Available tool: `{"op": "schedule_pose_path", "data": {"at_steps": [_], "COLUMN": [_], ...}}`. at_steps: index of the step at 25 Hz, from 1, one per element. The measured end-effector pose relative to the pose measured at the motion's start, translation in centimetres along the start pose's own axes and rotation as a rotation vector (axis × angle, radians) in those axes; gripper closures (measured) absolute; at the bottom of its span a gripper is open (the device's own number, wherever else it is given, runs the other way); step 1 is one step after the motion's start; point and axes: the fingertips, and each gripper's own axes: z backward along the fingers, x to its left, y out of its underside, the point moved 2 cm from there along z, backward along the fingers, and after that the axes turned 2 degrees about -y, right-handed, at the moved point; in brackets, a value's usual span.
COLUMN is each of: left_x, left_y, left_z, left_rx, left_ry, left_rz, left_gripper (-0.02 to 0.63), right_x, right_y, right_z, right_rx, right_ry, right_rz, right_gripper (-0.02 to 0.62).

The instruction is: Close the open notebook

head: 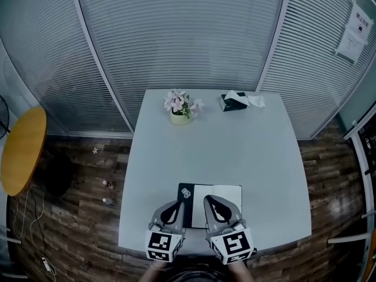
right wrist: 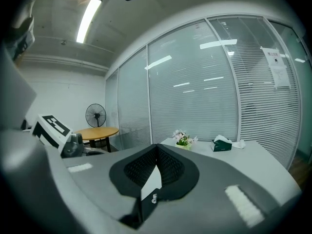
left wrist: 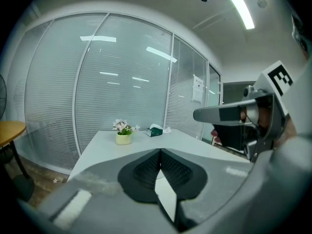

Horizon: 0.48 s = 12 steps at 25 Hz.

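Note:
The open notebook [head: 218, 196] lies on the white table [head: 235, 151] by its near edge, a black cover part on the left and a white page on the right. Both grippers hover over its near side, side by side. My left gripper [head: 178, 203] is above the black left part, my right gripper [head: 209, 198] above the page. In the left gripper view the left gripper [left wrist: 160, 151] has its pads pressed together with nothing between, and the white page [left wrist: 166, 195] shows below them. The right gripper [right wrist: 156, 146] is likewise shut and empty in its own view.
A pot of pink flowers [head: 181, 107] and a dark tissue box [head: 235, 101] stand at the table's far edge. A round yellow table [head: 22, 148] is off to the left, and a fan [right wrist: 95, 115] stands beyond it. Glass walls with blinds enclose the far side.

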Motion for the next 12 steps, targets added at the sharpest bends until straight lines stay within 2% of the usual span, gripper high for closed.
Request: {"op": "schedule_pose_path", "data": {"at_steps": [12], "left_x": [2.4], "left_y": [10.2], "left_z": [-2.2], "left_rx": [0.247], "left_ry": [0.028], "left_rz": [0.060], "left_gripper": [0.586], "right_x": [-0.3], "right_y": [1.2], "right_z": [-0.1], "right_rx": [0.044], "right_ry": [0.065], "right_rz": [-0.002], "right_gripper": [0.594]}}
